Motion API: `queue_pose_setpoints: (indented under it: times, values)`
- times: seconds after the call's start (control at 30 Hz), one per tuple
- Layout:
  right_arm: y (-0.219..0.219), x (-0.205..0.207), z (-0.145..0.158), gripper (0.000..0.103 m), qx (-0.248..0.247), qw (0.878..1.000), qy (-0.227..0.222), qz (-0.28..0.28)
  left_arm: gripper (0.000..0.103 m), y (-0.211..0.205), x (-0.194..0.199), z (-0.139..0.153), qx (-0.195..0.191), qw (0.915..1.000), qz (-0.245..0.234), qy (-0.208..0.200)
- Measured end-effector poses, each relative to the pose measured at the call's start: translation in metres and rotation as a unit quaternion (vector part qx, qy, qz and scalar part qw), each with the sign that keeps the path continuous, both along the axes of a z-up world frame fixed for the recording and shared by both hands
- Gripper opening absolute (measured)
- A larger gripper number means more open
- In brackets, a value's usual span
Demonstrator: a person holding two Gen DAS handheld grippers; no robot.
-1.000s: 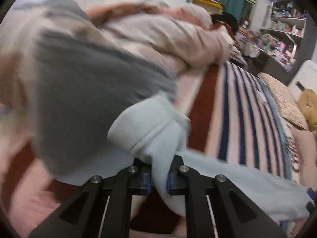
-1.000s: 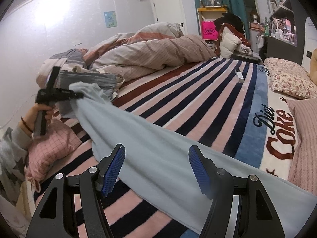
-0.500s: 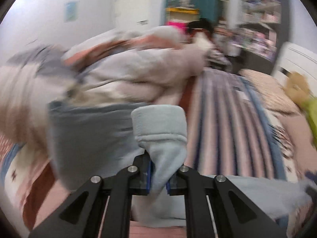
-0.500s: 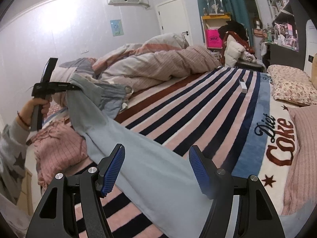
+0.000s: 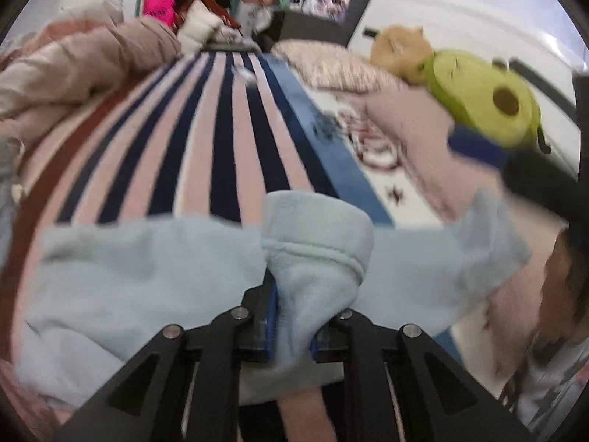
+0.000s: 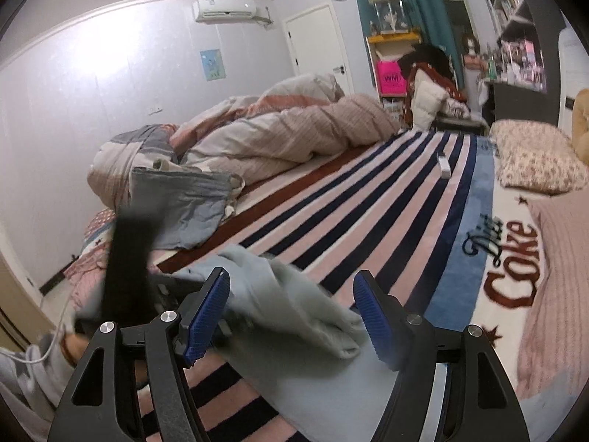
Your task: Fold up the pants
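The pants (image 5: 121,287) are light blue fleece, lying across the striped bed blanket (image 5: 221,140). My left gripper (image 5: 292,331) is shut on a cuffed leg end (image 5: 316,235), holding it over the rest of the pants. In the right wrist view the pants (image 6: 294,313) lie folded over between the jaws of my right gripper (image 6: 294,316), which is open and holds nothing. The left gripper shows there as a blurred black shape (image 6: 129,258) just left of the fold.
A rumpled pink duvet (image 6: 279,136) and a grey garment (image 6: 180,206) lie at the far left of the bed. Pillows (image 6: 533,154) and an avocado plush (image 5: 486,99) sit at the head. A small white object (image 6: 444,164) lies on the blanket.
My left gripper has swung the leg end from the far left across toward my right gripper, folding the pants over. The right gripper has stayed open and nearly still.
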State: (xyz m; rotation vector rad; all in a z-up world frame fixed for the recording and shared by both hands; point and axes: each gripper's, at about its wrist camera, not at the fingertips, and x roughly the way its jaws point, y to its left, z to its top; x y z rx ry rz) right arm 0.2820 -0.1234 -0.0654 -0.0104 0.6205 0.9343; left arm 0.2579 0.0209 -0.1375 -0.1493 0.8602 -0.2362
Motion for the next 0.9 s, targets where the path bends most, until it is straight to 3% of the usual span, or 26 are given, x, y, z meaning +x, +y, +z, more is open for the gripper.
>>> queue_pose_setpoints:
  times: [0.07,0.1,0.13,0.23,0.37,0.53,0.63,0.73,0.83,0.87,0.9]
  values:
    - [0.001,0.000,-0.003,0.066,-0.005,1.000,0.000,-0.002,0.035,0.002,-0.013,-0.002,-0.004,0.9998,-0.012,0.016]
    - [0.003,-0.001,-0.003,0.066,-0.006,1.000,0.000,-0.003,0.057,0.007,-0.022,0.000,-0.005,0.9997,-0.015,0.020]
    - [0.005,-0.001,-0.005,0.066,-0.006,1.000,0.002,-0.002,0.066,0.009,-0.029,0.000,-0.008,0.9997,-0.018,0.018]
    - [0.011,-0.003,-0.011,0.069,-0.006,1.000,0.015,0.000,0.066,0.031,-0.052,0.006,-0.037,0.9990,-0.028,0.002]
    - [0.025,-0.006,-0.039,0.075,-0.026,0.997,0.064,-0.017,0.069,0.067,-0.062,0.017,-0.045,0.9981,0.019,-0.038]
    - [0.031,-0.015,-0.078,0.078,-0.081,0.991,0.083,-0.065,0.070,0.085,-0.044,0.022,-0.039,0.9945,0.052,-0.083]
    - [0.031,-0.016,-0.103,0.078,-0.091,0.985,0.130,-0.067,0.070,0.096,-0.027,0.019,-0.051,0.9894,0.077,-0.112]
    - [0.037,-0.014,-0.118,0.078,-0.095,0.980,0.165,-0.057,0.070,0.104,-0.029,0.010,-0.021,0.9868,0.106,-0.121]
    - [0.044,0.003,-0.123,0.079,-0.061,0.977,0.199,-0.051,0.070,0.106,-0.028,0.000,0.018,0.9831,0.137,-0.120]
    - [0.048,0.010,-0.124,0.076,-0.059,0.975,0.206,-0.060,0.070,0.108,-0.027,-0.001,0.022,0.9824,0.144,-0.118]
    - [0.054,0.015,-0.124,0.059,-0.070,0.976,0.197,-0.067,0.070,0.111,-0.028,-0.001,0.017,0.9817,0.146,-0.121]
